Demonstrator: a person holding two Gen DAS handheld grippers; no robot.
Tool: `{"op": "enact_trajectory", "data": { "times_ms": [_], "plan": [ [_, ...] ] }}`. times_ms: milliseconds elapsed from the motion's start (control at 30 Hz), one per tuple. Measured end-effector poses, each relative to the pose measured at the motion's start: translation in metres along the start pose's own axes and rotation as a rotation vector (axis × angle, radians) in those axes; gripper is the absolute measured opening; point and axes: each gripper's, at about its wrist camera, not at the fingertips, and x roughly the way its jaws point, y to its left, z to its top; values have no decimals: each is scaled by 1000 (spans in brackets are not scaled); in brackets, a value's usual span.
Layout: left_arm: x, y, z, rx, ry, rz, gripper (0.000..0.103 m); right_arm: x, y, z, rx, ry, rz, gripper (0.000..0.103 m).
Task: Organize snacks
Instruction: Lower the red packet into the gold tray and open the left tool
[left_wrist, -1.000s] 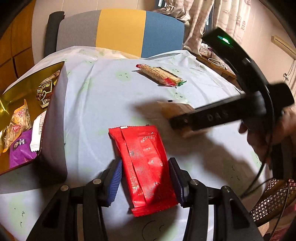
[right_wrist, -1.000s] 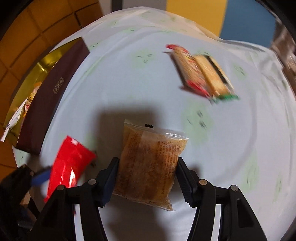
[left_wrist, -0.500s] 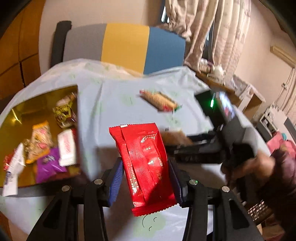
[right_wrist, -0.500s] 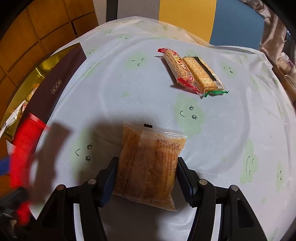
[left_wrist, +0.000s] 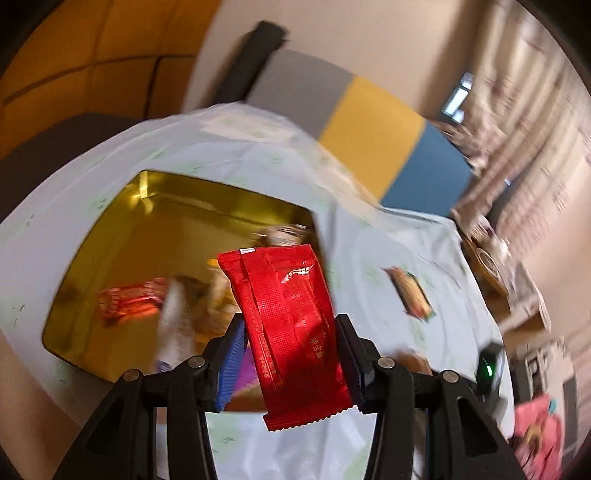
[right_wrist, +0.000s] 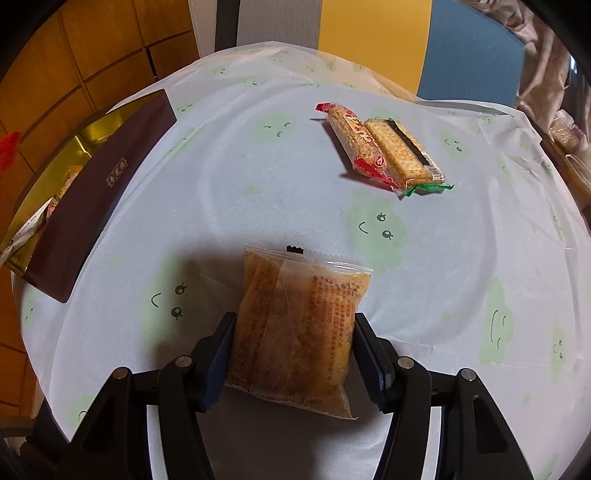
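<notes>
My left gripper (left_wrist: 290, 354) is shut on a red snack packet (left_wrist: 288, 317) and holds it in the air, tilted, above the open gold-lined box (left_wrist: 110, 236). Several wrapped snacks lie blurred in the box behind the packet. My right gripper (right_wrist: 293, 354) is shut on a clear packet of brown snack (right_wrist: 299, 317), its pads against both long sides, low over the tablecloth. Two cracker packets (right_wrist: 380, 147) lie side by side farther back on the table, and they show small in the left wrist view (left_wrist: 410, 295). The box's dark outer wall (right_wrist: 96, 199) stands left of the right gripper.
A pale tablecloth (right_wrist: 258, 177) printed with green smiling faces covers the round table. A chair with a grey, yellow and blue back (left_wrist: 369, 122) stands behind it. Wooden panelling (right_wrist: 92, 48) is at the left; curtains and a cluttered side table (left_wrist: 491, 258) are at the right.
The left gripper has lifted the red packet off the table and carried it left over the gold box, rolling as it went. The right gripper has stayed put with the brown packet.
</notes>
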Motion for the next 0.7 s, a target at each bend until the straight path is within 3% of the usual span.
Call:
{"op": "enact_trajectory", "data": {
  "times_ms": [233, 400, 500, 700],
  "plan": [
    [35, 27, 36, -92, 36, 58, 48, -1, -2, -3, 1, -19, 7, 61],
    [73, 38, 55, -112, 65, 148, 49, -1, -2, -3, 2, -19, 6, 61],
    [87, 46, 55, -121, 76, 207, 49, -2, -1, -3, 3, -18, 3, 61],
    [109, 53, 48, -84, 148, 251, 51, -1, -2, -3, 8, -20, 2, 61]
  ]
}}
